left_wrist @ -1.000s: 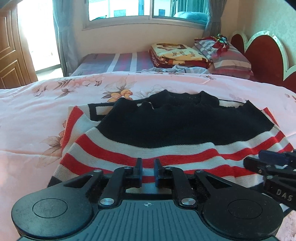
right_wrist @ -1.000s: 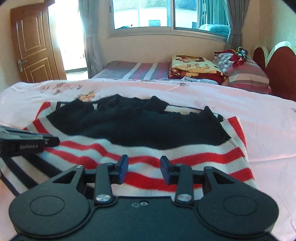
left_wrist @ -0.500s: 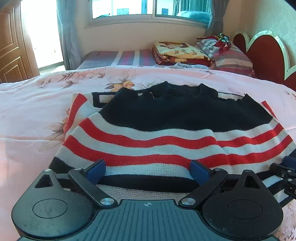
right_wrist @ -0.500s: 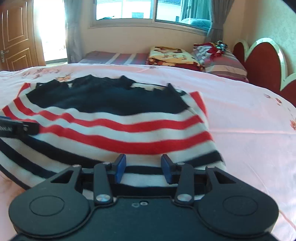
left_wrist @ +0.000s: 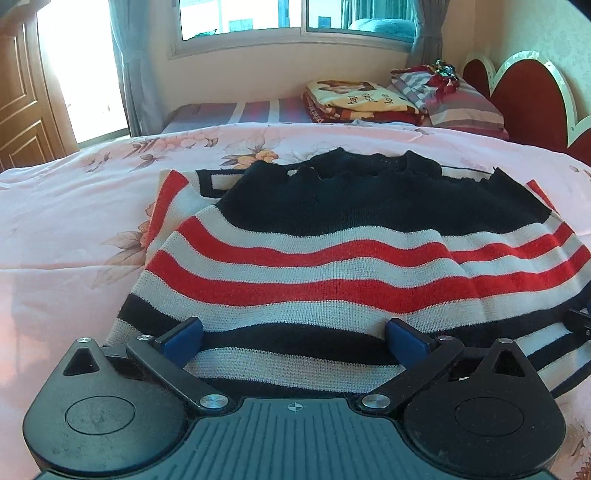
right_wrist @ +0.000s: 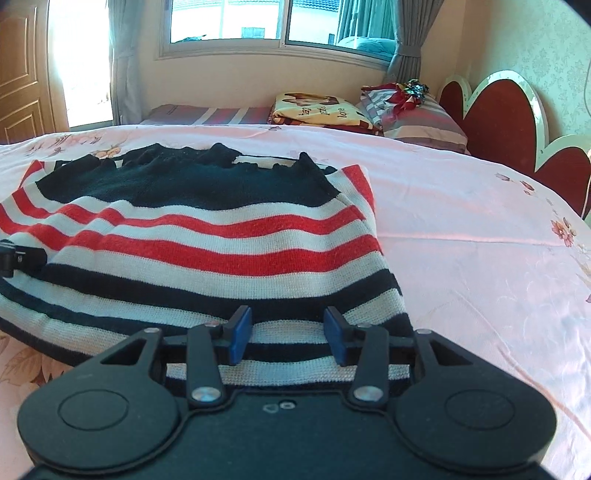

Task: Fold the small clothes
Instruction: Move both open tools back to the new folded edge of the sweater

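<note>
since a second ago, left gripper (left_wrist: pixel 293 338) fingers are standing spread wide instead of nearly closed, and both cameras are sitting lower and closer to the hem. striped sweater (left_wrist: pixel 332 258) is lying folded on the pink floral bedsheet (left_wrist: pixel 66 221), black collar end facing the window (left_wrist: pixel 295 18). right gripper (right_wrist: pixel 288 339) is resting partly open, holding nothing, its blue pads (right_wrist: pixel 240 334) sitting over the sweater's near edge. left fingers are likewise straddling the hem, gripping nothing.
</note>
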Tool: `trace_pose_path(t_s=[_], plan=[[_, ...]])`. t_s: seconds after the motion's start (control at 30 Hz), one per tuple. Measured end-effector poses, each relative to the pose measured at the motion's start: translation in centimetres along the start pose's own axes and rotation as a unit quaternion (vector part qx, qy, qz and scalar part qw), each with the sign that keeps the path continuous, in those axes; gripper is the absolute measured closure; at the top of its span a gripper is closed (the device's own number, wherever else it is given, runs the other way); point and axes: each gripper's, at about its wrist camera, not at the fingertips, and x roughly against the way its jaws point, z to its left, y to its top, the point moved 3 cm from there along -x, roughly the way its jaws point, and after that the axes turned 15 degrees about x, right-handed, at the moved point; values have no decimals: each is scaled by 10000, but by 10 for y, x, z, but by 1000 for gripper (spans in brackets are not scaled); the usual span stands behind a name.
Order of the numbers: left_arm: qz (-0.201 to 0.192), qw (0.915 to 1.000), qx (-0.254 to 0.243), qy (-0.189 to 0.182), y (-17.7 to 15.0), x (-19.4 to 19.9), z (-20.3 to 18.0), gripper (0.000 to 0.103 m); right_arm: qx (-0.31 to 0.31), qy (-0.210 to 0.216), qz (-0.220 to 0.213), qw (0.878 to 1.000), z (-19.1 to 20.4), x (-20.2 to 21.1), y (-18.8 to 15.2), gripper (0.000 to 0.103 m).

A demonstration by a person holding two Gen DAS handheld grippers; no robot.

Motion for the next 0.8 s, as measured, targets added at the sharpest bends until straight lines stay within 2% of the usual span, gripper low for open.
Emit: trace_pose_path(t_s=[0.37, 0.5, 0.6, 0.67, 0.8], plan=[[-83, 9999, -42, -55, -3, 1, 1, 0, 51, -21, -227, 9997, 2, 3, -8, 60], [-79, 9999, -82, 11, 0, 9, -2, 0, 82, 147, -175, 9997, -3, 4, -5, 60], [-260, 9994, -142, -151, 5, 25, -6, 0, -109, 471, -86, 9988, -15, 8, 5, 61], [-388, 9989, -159, -223, 14, 30, -12, 0, -376, 596, -293, 9971, -22, 13, 16, 61], [-372, 9992, 19, -161, 36, 14, -23, 0, -235, 828, -470, 9952, -11, 3, 47, 61]])
